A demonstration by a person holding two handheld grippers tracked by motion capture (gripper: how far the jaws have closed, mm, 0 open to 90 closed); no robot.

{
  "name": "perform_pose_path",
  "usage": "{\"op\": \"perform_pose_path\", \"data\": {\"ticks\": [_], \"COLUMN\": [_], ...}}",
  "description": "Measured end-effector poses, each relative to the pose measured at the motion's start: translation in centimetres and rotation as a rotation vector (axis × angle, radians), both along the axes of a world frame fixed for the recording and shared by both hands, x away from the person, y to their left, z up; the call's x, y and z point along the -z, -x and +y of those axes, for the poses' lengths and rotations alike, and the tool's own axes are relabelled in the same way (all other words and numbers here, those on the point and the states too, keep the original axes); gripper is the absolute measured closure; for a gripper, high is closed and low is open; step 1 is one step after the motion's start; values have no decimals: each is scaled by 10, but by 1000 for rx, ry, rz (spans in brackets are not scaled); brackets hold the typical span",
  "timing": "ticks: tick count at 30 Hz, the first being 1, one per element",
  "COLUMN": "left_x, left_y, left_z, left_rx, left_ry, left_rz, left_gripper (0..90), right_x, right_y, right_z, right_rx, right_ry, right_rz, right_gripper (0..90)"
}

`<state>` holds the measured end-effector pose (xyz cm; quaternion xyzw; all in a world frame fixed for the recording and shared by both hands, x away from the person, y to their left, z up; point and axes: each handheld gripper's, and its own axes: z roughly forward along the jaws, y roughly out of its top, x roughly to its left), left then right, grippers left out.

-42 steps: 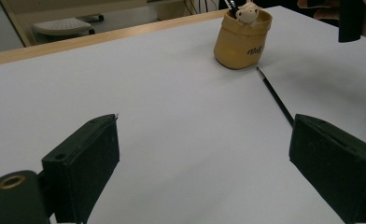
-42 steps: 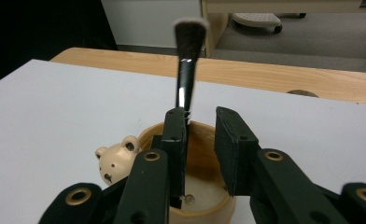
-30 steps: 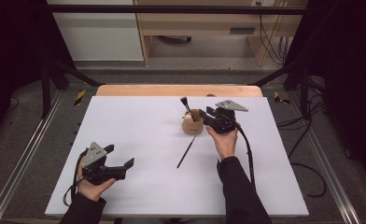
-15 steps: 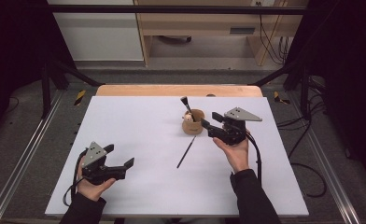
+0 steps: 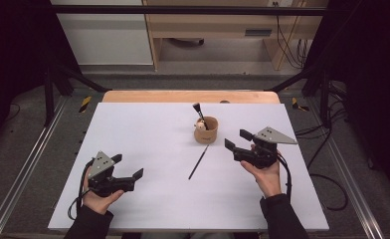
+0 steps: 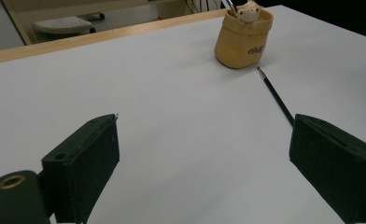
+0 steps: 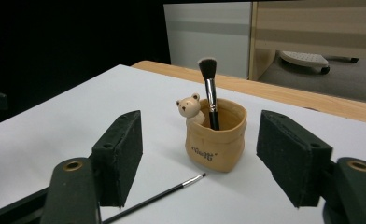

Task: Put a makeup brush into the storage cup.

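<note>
Right gripper (image 5: 235, 139) right of centre, jaws just widened, holding nothing, apart from bear-faced pot (image 5: 206, 130) holding makeup brush (image 5: 200, 113); thin brush, perhaps eyeliner (image 5: 198, 163), lying below. Left gripper (image 5: 128, 167) lower left, jaws spread, empty.

On the table (image 5: 133, 124) there is one tan cup (image 5: 206, 130) shaped like a little sack, with one small bear figure (image 7: 188, 107) at its rim. There are two brushes: one makeup brush (image 7: 209, 88) standing in the cup, and one thin black brush (image 5: 198, 163) lying flat on the white surface. Two grippers are in view, the left gripper (image 5: 128, 174) and the right gripper (image 5: 237, 139), each with two black jaws and each held in one hand.
</note>
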<state>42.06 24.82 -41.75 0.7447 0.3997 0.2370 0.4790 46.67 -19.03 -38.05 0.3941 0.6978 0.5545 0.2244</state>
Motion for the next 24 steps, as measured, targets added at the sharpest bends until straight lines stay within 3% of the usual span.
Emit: {"op": "perform_pose_path", "data": {"ticks": [24], "left_x": [0], "left_y": [0], "left_z": [4], "left_rx": [-6], "left_ry": [10], "left_rz": [2], "left_gripper": [76], "right_x": [20], "right_y": [40], "right_z": [-35], "right_rx": [7], "right_ry": [8], "right_rz": [-22], "right_gripper": [99]}}
